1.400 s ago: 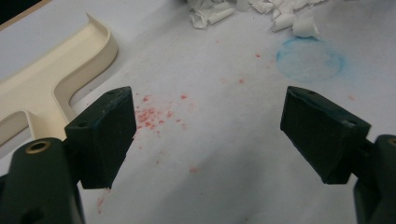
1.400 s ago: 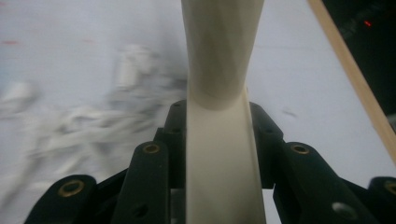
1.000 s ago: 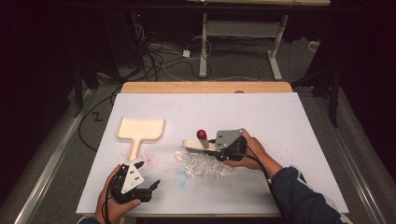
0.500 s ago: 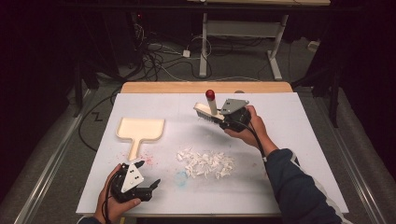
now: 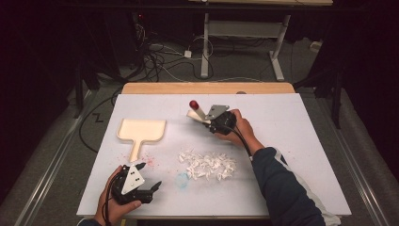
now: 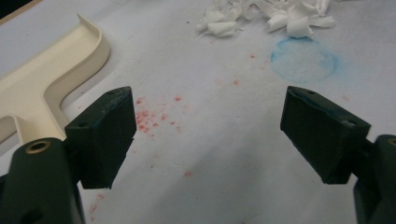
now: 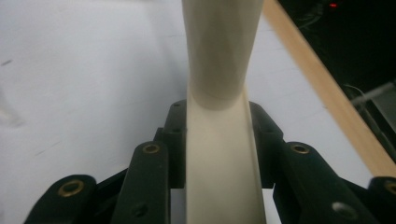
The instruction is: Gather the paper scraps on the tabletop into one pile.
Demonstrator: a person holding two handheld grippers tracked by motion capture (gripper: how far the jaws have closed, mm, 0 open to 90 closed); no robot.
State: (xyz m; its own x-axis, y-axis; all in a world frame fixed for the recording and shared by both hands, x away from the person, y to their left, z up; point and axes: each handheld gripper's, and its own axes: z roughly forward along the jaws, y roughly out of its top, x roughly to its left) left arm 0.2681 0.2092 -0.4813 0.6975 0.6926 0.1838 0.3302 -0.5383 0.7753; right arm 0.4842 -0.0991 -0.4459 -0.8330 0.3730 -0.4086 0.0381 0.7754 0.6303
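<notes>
My right gripper [image 5: 210, 123] is shut on a cream tool [image 5: 197, 113] with a red tip, held above the far middle of the white table. In the right gripper view the cream handle [image 7: 219, 88] runs straight up between the closed jaws. A pile of white paper scraps [image 5: 208, 165] lies nearer, in the table's middle. A cream dustpan [image 5: 141, 131] rests flat to the left. My left gripper [image 5: 151, 189] sits at the front left, open and holding nothing; in its own view [image 6: 210, 135] the dustpan [image 6: 51, 70] is at the left and the scraps [image 6: 271, 16] at the top.
The white table top [image 5: 301, 141] has a blue ring mark [image 5: 182, 180] near the scraps and red specks [image 5: 149, 161] by the dustpan handle. A wooden strip [image 5: 207, 88] edges the far side. Cables and desk legs stand on the floor beyond.
My right gripper lifted the red-tipped tool off the scrap pile toward the far side, then drifted a little left and nearer. The left gripper stayed still.
</notes>
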